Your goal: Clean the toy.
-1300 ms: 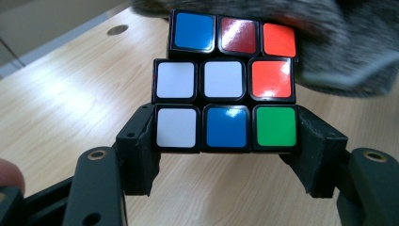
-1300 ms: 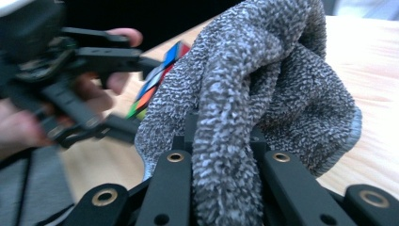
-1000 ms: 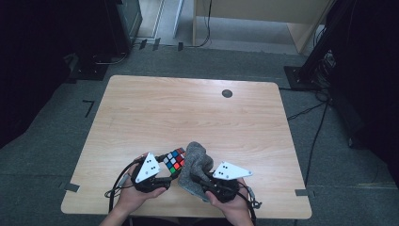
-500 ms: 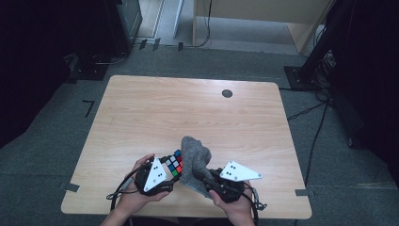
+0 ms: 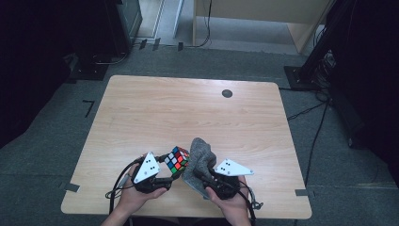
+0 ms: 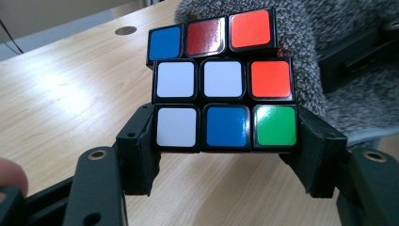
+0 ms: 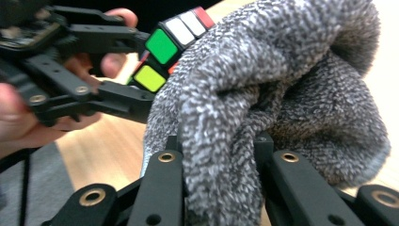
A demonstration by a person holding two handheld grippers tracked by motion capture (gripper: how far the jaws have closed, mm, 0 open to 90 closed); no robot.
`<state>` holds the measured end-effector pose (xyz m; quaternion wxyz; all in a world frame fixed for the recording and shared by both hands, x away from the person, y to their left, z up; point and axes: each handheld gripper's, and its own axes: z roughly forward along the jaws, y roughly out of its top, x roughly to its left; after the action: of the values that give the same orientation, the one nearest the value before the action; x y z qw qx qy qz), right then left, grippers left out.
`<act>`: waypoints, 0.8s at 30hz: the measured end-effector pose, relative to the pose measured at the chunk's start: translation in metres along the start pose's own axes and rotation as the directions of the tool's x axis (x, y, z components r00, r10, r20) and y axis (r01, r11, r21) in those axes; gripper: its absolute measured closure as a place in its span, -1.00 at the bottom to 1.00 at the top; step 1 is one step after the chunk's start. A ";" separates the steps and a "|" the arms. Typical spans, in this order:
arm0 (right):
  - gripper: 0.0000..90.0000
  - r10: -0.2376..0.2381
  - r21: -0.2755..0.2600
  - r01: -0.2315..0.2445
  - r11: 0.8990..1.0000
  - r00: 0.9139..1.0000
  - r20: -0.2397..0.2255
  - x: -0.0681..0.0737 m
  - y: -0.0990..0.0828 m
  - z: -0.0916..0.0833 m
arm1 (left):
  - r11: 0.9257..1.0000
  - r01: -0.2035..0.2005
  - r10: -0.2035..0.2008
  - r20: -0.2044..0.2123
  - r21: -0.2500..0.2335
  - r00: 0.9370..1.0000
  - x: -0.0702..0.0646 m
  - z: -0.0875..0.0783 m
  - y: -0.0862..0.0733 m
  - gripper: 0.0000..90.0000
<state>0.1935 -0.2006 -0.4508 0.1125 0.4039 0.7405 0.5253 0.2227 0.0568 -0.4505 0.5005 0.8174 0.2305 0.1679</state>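
Cube (image 6: pixel 223 80), scrambled, glossy stickers, is clamped between the left gripper (image 6: pixel 226 141) fingers. Grey knit cloth (image 7: pixel 263 103) is pinched by the right gripper (image 7: pixel 221 155), whose fingers have just been opening, pressed against the cube. Green and yellow stickers are seen in the right gripper view; the counter (image 5: pixel 188 108) beyond is seen in the high view.

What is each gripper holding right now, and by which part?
The left gripper clamps the puzzle cube by its bottom layer's two sides. The right gripper, jaws just opening slightly, holds the grey cloth by a bunched fold.

Light wooden table (image 5: pixel 155 108), round dark cable grommet (image 5: pixel 227 93) near far right edge; grey carpet floor (image 5: pixel 47 155), tape marks (image 5: pixel 72 187) at table corners, cables (image 5: pixel 306 111) right
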 end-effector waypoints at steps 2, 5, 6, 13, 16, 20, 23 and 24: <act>0.70 0.012 0.008 -0.013 1.000 0.999 0.034 -0.002 -0.003 0.002 | 1.000 0.008 -0.007 0.035 -0.012 0.999 0.001 -0.002 0.001 -0.22; 0.71 0.047 -0.001 -0.047 0.999 0.999 0.020 -0.005 -0.005 0.002 | 1.000 -0.003 0.004 0.018 -0.009 1.000 0.000 -0.001 0.002 -0.22; 0.71 0.048 -0.002 -0.048 0.999 0.999 0.016 -0.005 -0.004 0.002 | 1.000 0.000 0.000 0.015 -0.010 1.000 0.000 -0.002 0.002 -0.22; 0.71 0.003 0.001 -0.003 1.000 1.000 -0.022 0.001 -0.003 0.002 | 0.999 -0.045 0.046 -0.026 0.006 0.999 -0.002 -0.001 0.000 -0.22; 0.72 0.005 -0.007 -0.005 1.000 0.999 -0.037 0.002 -0.004 0.002 | 0.997 -0.074 0.074 -0.053 0.013 0.996 -0.004 0.000 0.000 -0.22; 0.72 -0.058 -0.044 0.056 0.997 0.997 -0.059 0.017 0.001 -0.003 | 0.994 -0.097 0.101 -0.096 0.046 0.990 -0.007 0.003 -0.001 -0.22; 0.72 -0.076 -0.044 0.075 0.996 0.996 -0.034 0.022 0.002 -0.002 | 0.995 -0.095 0.098 -0.103 0.041 0.990 -0.010 0.003 0.001 -0.22; 0.74 -0.053 -0.056 0.051 0.997 0.998 -0.033 0.021 0.000 -0.001 | 0.994 -0.102 0.107 -0.109 0.047 0.988 -0.013 0.004 0.001 -0.22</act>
<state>0.1791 -0.1861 -0.4447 0.1245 0.3723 0.7377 0.5493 0.2144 0.0466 -0.4517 0.4606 0.8279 0.2182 0.2342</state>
